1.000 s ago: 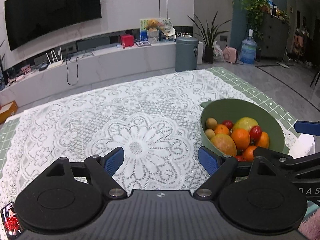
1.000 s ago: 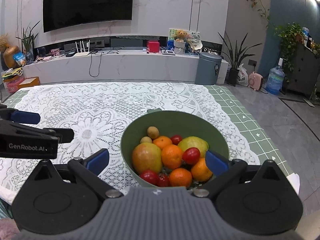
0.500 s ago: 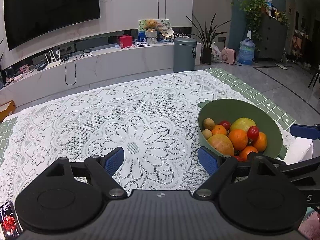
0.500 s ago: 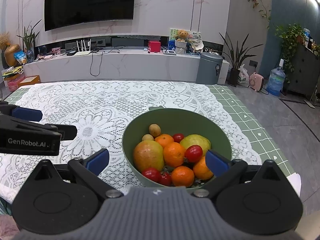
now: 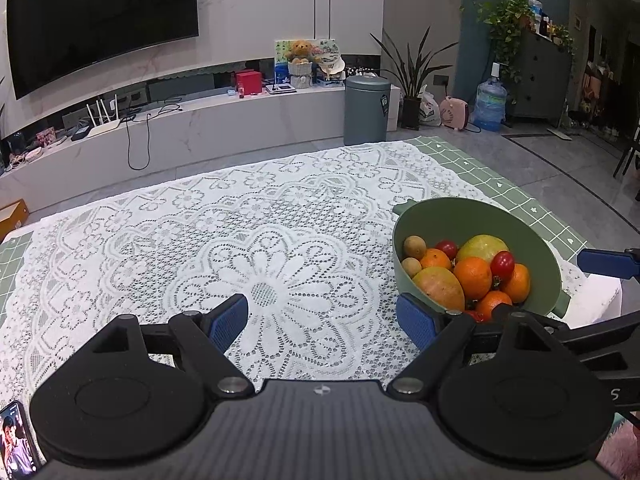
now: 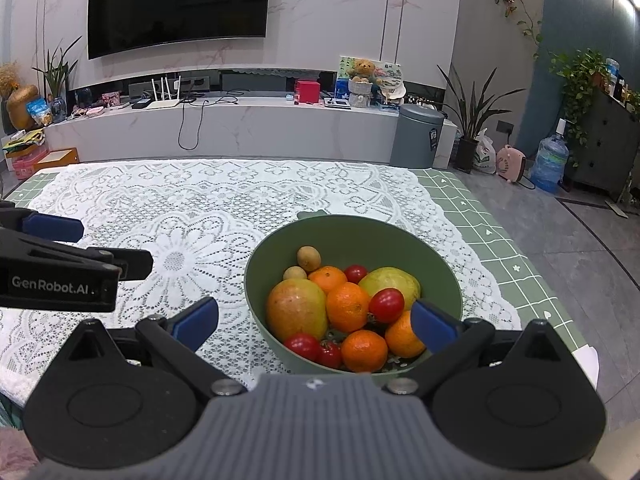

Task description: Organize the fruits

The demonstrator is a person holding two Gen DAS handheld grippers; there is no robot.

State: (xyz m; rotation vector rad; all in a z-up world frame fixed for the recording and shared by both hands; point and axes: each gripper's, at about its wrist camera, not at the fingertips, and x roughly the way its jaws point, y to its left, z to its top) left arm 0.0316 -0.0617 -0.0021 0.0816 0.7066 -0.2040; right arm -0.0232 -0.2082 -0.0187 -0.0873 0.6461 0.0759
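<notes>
The right tongs (image 6: 314, 318) are held wide open and empty, low over the near rim of the bowl (image 6: 348, 236); the right pad overlaps an orange (image 6: 402, 336) in view, though contact cannot be confirmed. The left tongs (image 5: 322, 322) are likewise spread wide and empty, above bare lace (image 5: 280, 280), with the bowl just beyond the right pad. All fruit seen is piled in the bowl: two mangoes (image 6: 296, 310), several oranges, small tomatoes (image 6: 386, 305) and two brown fruits (image 6: 308, 258) at the far side. None is seen on the cloth. This fits either a full bowl awaiting sorting or a finished gathering — no move is prescribed. Should fruit be gripped, top pieces are judged safest; the tomatoes would need a gentle squeeze.
</notes>
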